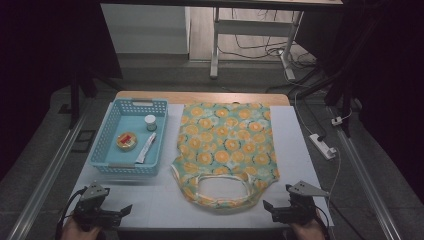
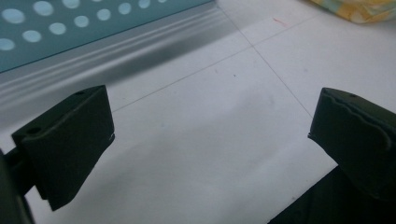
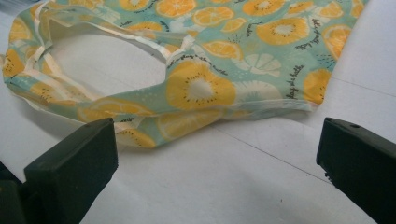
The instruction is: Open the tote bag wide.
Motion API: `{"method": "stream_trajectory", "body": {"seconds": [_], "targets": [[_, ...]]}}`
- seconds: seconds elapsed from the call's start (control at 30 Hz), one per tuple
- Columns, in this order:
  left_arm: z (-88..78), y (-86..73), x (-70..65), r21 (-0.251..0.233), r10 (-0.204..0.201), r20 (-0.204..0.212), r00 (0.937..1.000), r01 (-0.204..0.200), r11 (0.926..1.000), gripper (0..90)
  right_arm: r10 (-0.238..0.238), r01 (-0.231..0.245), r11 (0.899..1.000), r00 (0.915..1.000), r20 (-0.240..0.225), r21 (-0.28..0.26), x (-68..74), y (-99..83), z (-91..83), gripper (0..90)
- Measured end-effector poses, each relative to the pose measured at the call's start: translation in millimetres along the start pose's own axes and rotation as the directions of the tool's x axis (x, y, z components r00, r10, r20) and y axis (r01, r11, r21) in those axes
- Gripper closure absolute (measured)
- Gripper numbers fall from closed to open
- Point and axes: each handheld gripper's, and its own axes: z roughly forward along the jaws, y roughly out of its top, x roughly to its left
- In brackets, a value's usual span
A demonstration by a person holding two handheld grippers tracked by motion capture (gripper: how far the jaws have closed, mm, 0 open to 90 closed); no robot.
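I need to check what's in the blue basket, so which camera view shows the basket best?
The high view: the whole blue basket sits left of the garment, holding a small jar, a round tin and a tube. The left gripper view catches just its perforated side wall, contents hidden.
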Motion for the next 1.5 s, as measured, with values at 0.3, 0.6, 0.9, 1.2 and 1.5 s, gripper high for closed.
{"method": "stream_trajectory", "body": {"seconds": [0.3, 0.6, 0.9, 1.2, 1.5], "targets": [[2.0, 0.5, 0.5, 0.017, 0.011, 0.019, 0.9997, -0.011, 0.9998, 0.0, -0.009, 0.009, 1.0, 0.9999, -0.008, 0.012, 0.2, 0.4, 0.7, 0.0], [2.8, 0.7, 0.6, 0.025, 0.013, 0.026, 0.9996, -0.014, 0.9996, 0.0, -0.003, 0.004, 1.0, 0.9998, -0.021, 0.015, -0.6, 0.6, 1.4, 0.0], [3.8, 1.2, 0.8, 0.034, 0.009, 0.027, 0.9996, -0.01, 0.9994, 0.0, -0.007, 0.007, 1.0, 0.9996, -0.027, 0.018, -0.6, 1.3, 0.7, 0.0], [3.9, 1.2, 0.4, 0.036, 0.016, 0.032, 0.9994, -0.017, 0.9992, 0.0, -0.045, 0.046, 0.999, 0.998, -0.043, 0.014, 5.7, 6.9, -1.7, 0.0], [4.7, 1.7, 0.8, 0.041, 0.018, 0.043, 0.9989, -0.02, 0.999, 0.0, -0.088, 0.088, 0.996, 0.9944, -0.06, 0.01, 11.2, 13.4, 0.1, 0.0]]}}
